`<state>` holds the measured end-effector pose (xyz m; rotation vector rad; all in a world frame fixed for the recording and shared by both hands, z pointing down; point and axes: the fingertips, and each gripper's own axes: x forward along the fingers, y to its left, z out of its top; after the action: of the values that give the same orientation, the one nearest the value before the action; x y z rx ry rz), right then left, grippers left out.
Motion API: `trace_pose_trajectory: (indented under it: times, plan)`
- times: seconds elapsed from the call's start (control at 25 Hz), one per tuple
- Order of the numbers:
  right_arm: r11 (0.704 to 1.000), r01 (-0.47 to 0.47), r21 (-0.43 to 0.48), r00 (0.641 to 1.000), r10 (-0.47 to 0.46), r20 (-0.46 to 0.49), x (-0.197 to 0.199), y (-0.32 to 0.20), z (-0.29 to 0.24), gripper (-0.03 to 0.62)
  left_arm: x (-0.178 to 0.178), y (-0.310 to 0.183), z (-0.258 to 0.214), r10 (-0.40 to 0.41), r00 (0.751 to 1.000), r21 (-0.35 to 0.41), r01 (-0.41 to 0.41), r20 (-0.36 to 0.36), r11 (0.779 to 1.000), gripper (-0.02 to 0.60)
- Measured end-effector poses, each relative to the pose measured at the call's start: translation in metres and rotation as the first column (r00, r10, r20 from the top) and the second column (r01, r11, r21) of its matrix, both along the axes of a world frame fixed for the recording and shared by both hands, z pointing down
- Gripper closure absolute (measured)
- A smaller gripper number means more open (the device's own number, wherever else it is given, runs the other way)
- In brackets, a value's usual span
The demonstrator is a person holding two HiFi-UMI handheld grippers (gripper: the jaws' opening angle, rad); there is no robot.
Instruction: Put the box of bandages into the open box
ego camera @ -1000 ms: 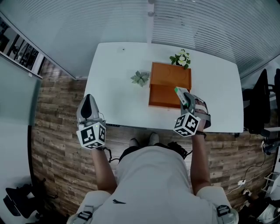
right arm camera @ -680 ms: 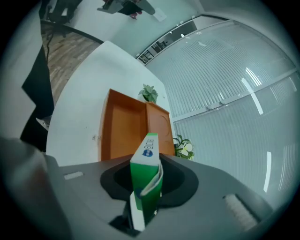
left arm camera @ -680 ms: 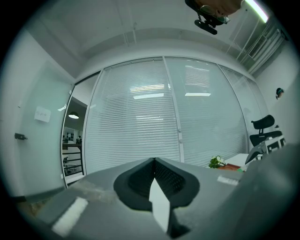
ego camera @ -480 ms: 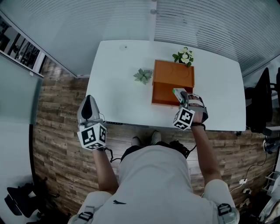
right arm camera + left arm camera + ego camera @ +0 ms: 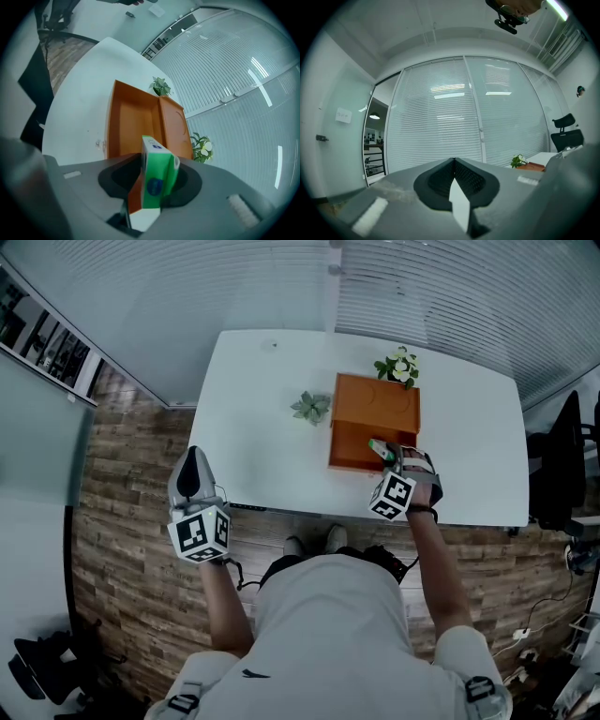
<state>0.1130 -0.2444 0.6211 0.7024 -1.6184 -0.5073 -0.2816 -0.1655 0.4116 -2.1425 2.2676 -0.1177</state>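
Note:
The green and white box of bandages (image 5: 157, 174) stands upright between the jaws of my right gripper (image 5: 151, 190), which are opening around it. It hangs at the near edge of the open orange box (image 5: 125, 125), whose lid (image 5: 174, 127) lies flat behind. In the head view the right gripper (image 5: 385, 450) and the box of bandages (image 5: 379, 445) are over the open orange box's (image 5: 349, 448) front right part. My left gripper (image 5: 192, 457) is off the table's left front corner, pointing up at the blinds, shut on nothing (image 5: 453, 164).
The white table (image 5: 253, 437) also carries a small green plant (image 5: 310, 408) left of the orange box and a white-flowered plant (image 5: 398, 366) behind it. A black chair (image 5: 562, 460) stands to the table's right. Wooden floor lies in front.
My right gripper has moved forward and a little left with the box of bandages, from beside the orange box's front right corner to over its front edge. The left gripper has stayed put.

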Motion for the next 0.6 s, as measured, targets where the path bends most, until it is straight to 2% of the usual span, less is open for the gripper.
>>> trace_pose_trajectory:
  times: [0.12,0.6]
  plan:
    - [1.000,-0.005,-0.013,1.000,0.005,0.022,-0.001,-0.001,-0.003,0.385,0.000,-0.001,0.000,0.002,1.000,0.000,-0.002,0.000,1.000,0.576]
    - [1.000,-0.014,0.016,0.999,0.013,0.046,-0.003,-0.008,-0.020,0.367,0.004,-0.004,0.000,0.012,1.000,0.004,-0.012,-0.001,1.000,0.577]
